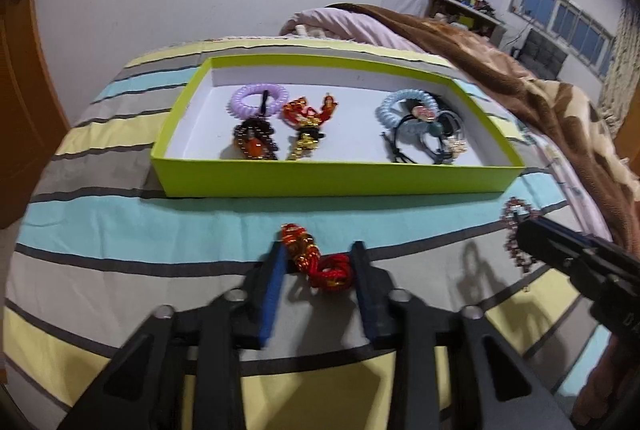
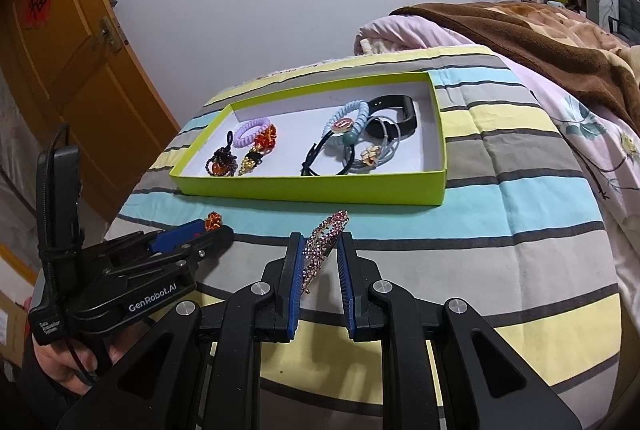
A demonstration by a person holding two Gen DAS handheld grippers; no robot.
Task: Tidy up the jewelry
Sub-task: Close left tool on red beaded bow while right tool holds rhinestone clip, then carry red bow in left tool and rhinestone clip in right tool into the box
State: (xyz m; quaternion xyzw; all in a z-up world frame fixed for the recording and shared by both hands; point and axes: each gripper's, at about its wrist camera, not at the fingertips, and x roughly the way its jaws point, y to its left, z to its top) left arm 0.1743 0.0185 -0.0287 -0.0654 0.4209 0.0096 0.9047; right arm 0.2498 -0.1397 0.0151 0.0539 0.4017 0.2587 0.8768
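A lime-green tray [image 1: 332,182] [image 2: 312,190] lies on the striped quilt and holds spiral hair ties, dark elastics, a black band and two beaded ornaments. In front of it my left gripper [image 1: 318,250] [image 2: 216,228] is shut on a red and gold knot ornament [image 1: 320,266] [image 2: 213,221], its pads touching both ends. I cannot tell whether the ornament rests on the quilt. To the right, my right gripper [image 2: 320,242] [image 1: 520,226] is shut on a pink rhinestone hair clip [image 2: 322,246] [image 1: 514,242], which stands slanted between the blue pads above the quilt.
The striped quilt [image 2: 500,250] drops away at its front and left edges. A brown blanket [image 1: 520,78] and pink bedding [image 2: 400,30] are heaped behind and right of the tray. A wooden door [image 2: 68,50] stands at the left. A hand [image 2: 60,370] holds the left gripper.
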